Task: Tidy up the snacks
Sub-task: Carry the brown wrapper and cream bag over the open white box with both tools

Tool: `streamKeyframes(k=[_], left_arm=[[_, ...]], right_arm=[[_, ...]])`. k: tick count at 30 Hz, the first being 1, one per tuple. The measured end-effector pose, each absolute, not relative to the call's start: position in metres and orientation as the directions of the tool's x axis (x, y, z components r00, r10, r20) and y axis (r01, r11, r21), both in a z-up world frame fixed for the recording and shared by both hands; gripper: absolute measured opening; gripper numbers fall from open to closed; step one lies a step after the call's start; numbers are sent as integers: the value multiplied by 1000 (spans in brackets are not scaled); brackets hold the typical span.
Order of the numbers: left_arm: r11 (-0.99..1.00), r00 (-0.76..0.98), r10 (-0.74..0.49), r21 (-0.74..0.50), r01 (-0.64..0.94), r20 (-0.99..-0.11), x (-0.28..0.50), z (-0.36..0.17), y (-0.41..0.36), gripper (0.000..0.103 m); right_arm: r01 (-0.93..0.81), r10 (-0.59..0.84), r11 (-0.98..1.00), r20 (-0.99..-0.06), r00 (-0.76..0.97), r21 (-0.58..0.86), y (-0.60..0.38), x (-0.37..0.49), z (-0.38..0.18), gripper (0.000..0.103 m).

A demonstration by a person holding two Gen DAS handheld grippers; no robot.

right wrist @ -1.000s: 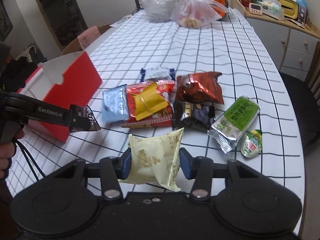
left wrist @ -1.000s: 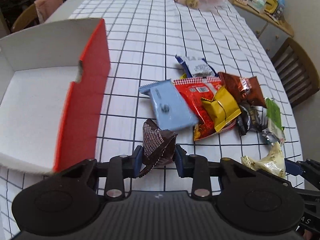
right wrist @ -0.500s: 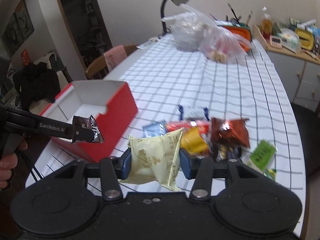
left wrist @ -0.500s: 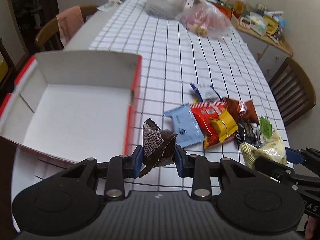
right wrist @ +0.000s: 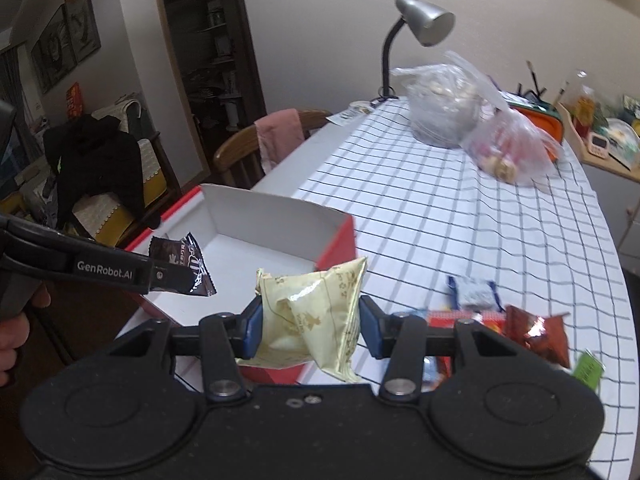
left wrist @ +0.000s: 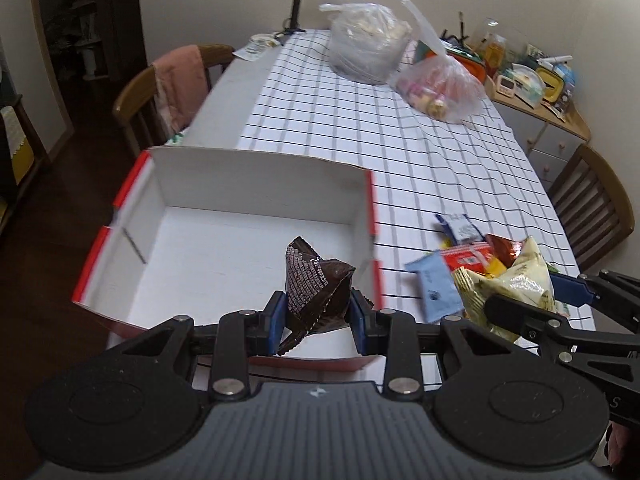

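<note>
My left gripper [left wrist: 318, 322] is shut on a dark brown snack packet [left wrist: 316, 288] and holds it above the near part of an open red box with a white inside [left wrist: 224, 248]. Seen from the right wrist, that same left gripper [right wrist: 182, 274] hangs over the box [right wrist: 260, 240] with the brown packet [right wrist: 188, 264] in its tips. A pale yellow snack bag [right wrist: 312, 316] sits clamped in my right gripper [right wrist: 312, 328], just to the right of the box's near corner. The yellow bag [left wrist: 508, 284] shows too in the left wrist view.
Several loose snack packets [right wrist: 500, 320] lie in a heap on the checked tablecloth [right wrist: 440, 216] right of the box. Two plastic bags [left wrist: 368, 48] and a desk lamp [right wrist: 420, 28] stand at the far end. Wooden chairs [left wrist: 176, 80] flank the table.
Both grippers have risen and moved left from the snack heap toward the box, each keeping its packet. The box's inside has come into full view under the left gripper.
</note>
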State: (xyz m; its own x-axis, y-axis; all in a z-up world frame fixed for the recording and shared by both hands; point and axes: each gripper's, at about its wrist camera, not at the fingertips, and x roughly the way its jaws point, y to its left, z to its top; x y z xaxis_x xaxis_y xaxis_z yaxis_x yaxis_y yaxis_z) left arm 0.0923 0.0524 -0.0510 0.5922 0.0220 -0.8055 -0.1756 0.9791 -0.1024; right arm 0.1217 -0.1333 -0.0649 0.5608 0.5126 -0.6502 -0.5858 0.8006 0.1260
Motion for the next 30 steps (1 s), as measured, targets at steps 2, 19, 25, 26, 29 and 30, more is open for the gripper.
streamKeyframes(k=[2,19,25,26,29,30], left_arm=[[979,594,29,-98,-181,-804,92,-50,66,32],[976,529,94,-27,-216,-843,116,-77,163,32],[979,471,99,2,-202,-876,133,-102,179,32],[980,464,99,5,-200,-880,134,-107,181,32],[981,444,104,20,-191,-890,140,-118,184,32],[982,438,106,25,-187,-893,141,-121,185,32]], right_arm=[[-591,513,797,-651,560,120,-119,122,-65,47],[-579,448,810,-737,506,95,-18,158,-114,47],[-584,416,808,-778,471,79,5,167,-137,47],[-582,412,809,-783,466,79,8,168,-140,47],[-581,397,811,-795,458,70,14,170,-149,47],[-582,395,810,-800,453,70,16,170,-151,47]])
